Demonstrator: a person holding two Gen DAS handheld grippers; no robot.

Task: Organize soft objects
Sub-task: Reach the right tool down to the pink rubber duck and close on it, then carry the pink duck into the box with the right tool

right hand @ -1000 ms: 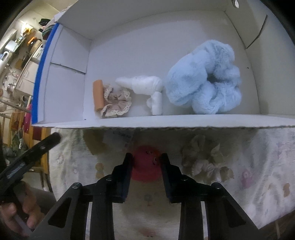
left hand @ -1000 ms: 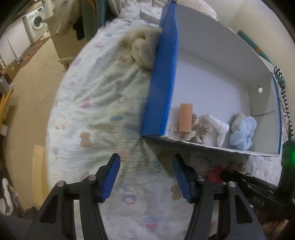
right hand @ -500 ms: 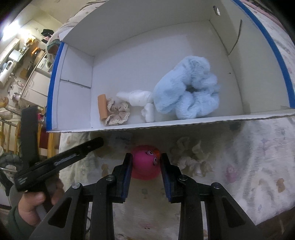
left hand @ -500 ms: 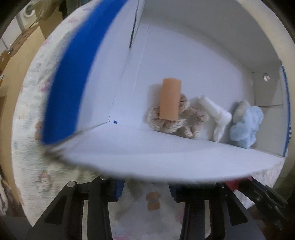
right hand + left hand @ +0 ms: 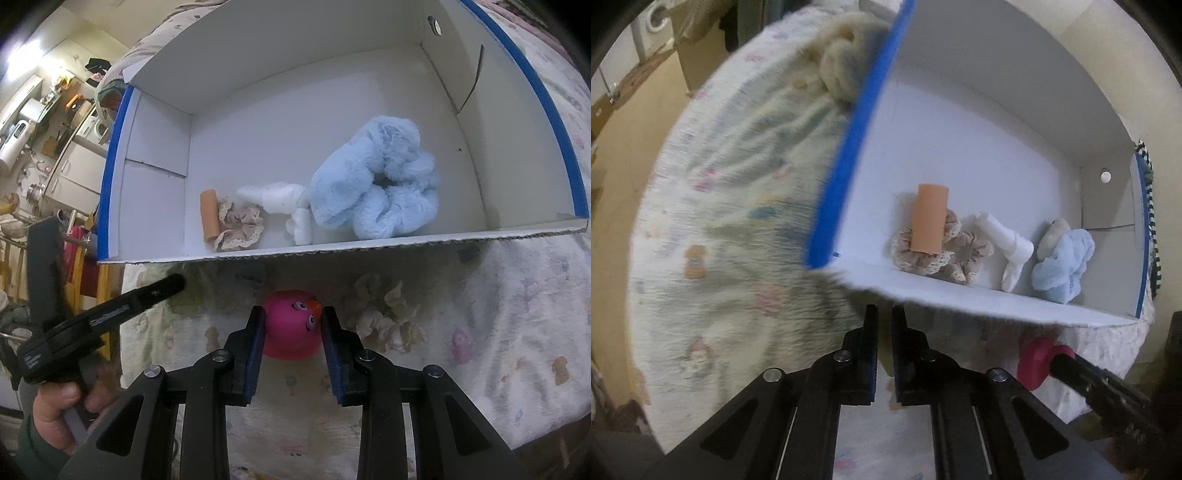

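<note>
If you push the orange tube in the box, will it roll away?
Probably only a little. The orange tube is round, so it could roll, but it rests partly on the lace scrunchie, which likely blocks it. It looks small and light.

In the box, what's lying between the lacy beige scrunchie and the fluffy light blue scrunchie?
A small white rolled sock lies between them, touching the blue scrunchie; the beige scrunchie is on its other side. The right wrist view shows it best.

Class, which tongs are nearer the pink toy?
Right. The right tongs grip the pink toy; the left tongs, shut on nothing, are beside it by the box.
</note>
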